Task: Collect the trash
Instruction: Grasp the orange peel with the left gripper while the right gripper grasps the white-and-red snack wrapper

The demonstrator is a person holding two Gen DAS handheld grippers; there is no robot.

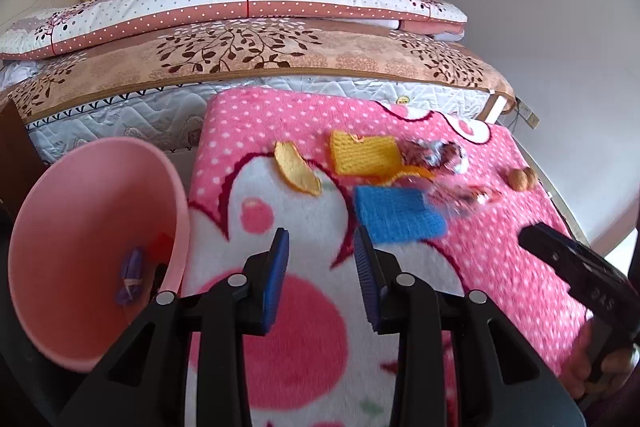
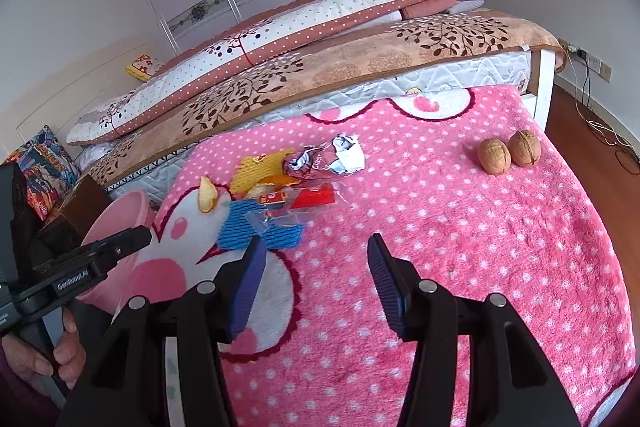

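Observation:
Trash lies on a pink dotted blanket (image 1: 304,115) (image 2: 460,227): an orange peel (image 1: 296,169) (image 2: 208,197), a yellow foam net (image 1: 362,153) (image 2: 260,169), a blue foam net (image 1: 396,213) (image 2: 260,229), a crumpled wrapper (image 1: 434,153) (image 2: 328,159) and a clear and red wrapper (image 1: 460,197) (image 2: 304,201). My left gripper (image 1: 322,241) is open over the blanket, short of the blue net, nothing between its fingers. My right gripper (image 2: 316,247) is open too, just right of the blue net. A pink bin (image 1: 92,247) (image 2: 120,215) at the left holds a few scraps.
Two walnuts (image 2: 508,151) (image 1: 524,179) sit at the blanket's far right. A bed with folded quilts (image 1: 240,11) (image 2: 280,39) runs behind the blanket. A person's hand (image 2: 60,355) grips the left tool. Wooden floor and cables (image 2: 596,131) lie at the right.

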